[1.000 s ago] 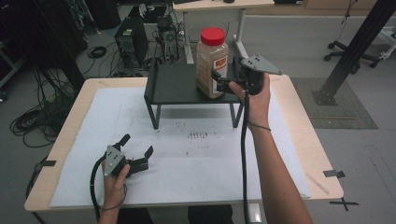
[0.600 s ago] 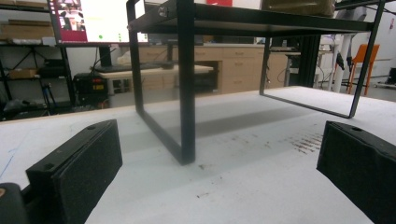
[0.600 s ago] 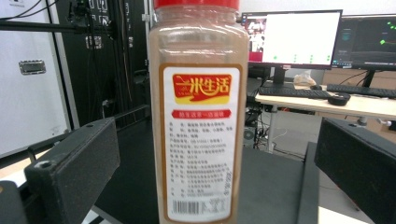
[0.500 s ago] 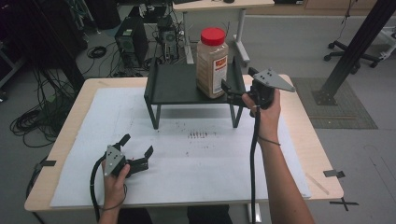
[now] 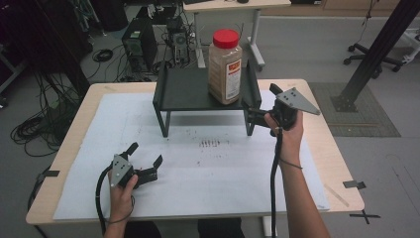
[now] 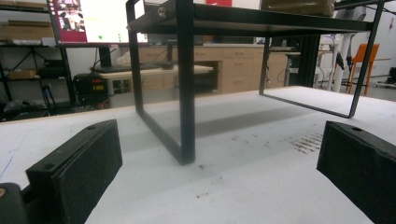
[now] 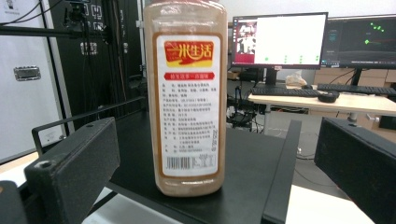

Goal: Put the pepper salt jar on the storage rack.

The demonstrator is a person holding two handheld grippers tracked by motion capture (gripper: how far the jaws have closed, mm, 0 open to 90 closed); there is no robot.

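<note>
Standing upright on the black shelf point(image 5: 193, 91), the red-capped spice jar point(image 5: 225, 67) looks full; the right gripper point(image 5: 257, 115) has backed off it, jaws open, left gripper point(image 5: 146, 161) open too.

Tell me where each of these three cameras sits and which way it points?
High view: fixed above the person's side, looking forward and down on the table; both forearms, left gripper and right gripper show.
Left gripper view: low over the paper, looking between its open jaws at the black shelf leg.
Right gripper view: at shelf height, looking between its open jaws at the red-lidded seasoning jar, free of both jaws.
Shared: the high and right gripper views both show the jar standing upright on the shelf.
</note>
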